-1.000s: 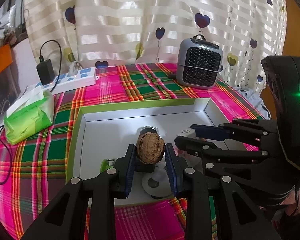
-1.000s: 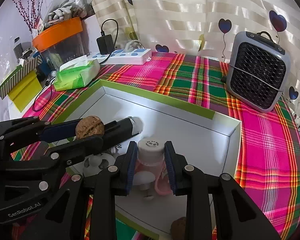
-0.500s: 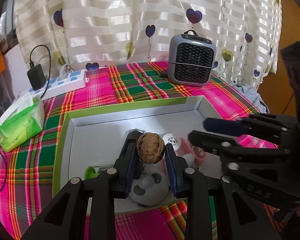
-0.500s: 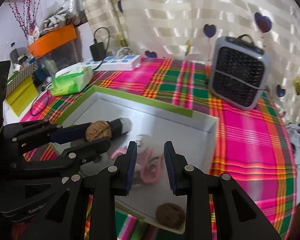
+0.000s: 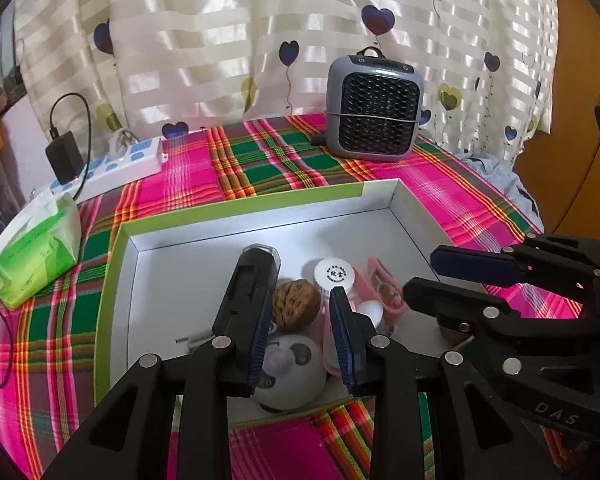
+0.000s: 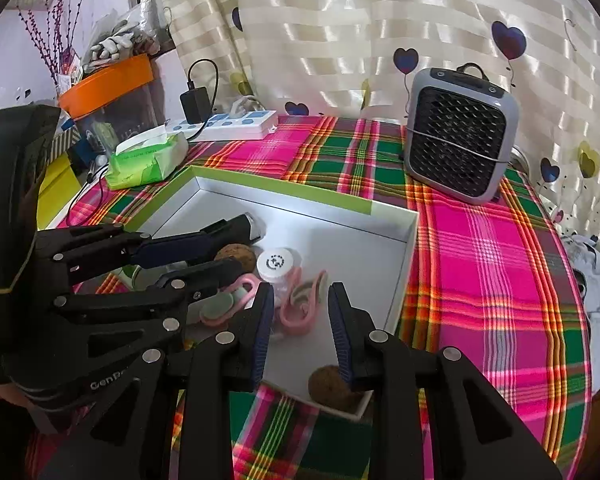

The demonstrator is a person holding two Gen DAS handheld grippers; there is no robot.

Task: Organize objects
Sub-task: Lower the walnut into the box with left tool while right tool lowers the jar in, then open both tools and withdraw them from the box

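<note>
lying in the white box (image 5: 188,276), the walnut (image 5: 296,306) sits between spread left fingers (image 5: 259,332), untouched.

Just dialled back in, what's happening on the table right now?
A person is sorting small things into the green-rimmed box with two handheld grippers. The left gripper hangs over the box with a walnut between its jaws; whether it is gripped or already lying loose is unclear. The right gripper is open and holds nothing, above the pink clips and the white-capped bottle. A second walnut lies in the box's near corner.
</note>
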